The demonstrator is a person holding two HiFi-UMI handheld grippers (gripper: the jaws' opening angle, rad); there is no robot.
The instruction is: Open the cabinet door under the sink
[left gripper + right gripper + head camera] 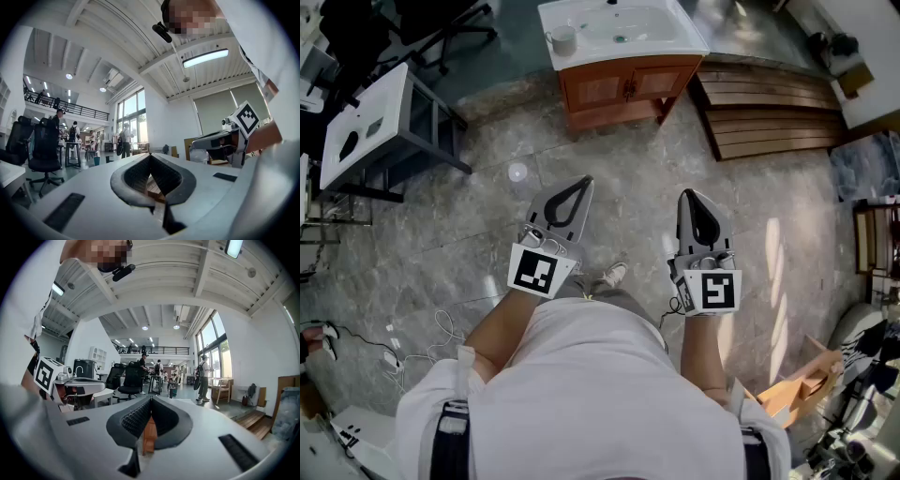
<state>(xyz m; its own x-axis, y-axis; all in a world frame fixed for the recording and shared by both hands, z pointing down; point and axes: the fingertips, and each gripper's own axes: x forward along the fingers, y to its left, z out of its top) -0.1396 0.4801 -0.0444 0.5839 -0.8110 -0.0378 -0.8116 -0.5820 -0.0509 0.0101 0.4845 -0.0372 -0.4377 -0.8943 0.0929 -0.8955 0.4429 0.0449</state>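
The white sink (623, 26) tops a wooden cabinet (623, 89) at the far middle of the head view. Its two doors are shut, with handles where they meet. A cup (563, 39) stands on the sink's left corner. My left gripper (581, 183) and right gripper (688, 195) hang close to my body, well short of the cabinet. Both are shut with nothing between the jaws. In the left gripper view the left gripper (150, 154) points up into the room, tips together. The right gripper (151, 399) looks the same in the right gripper view.
A slatted wooden platform (769, 112) lies right of the cabinet. A white table (366, 122) stands at the left, and cables (403, 347) trail over the floor near it. A cardboard box (802, 384) sits at the lower right. Marbled floor lies between me and the cabinet.
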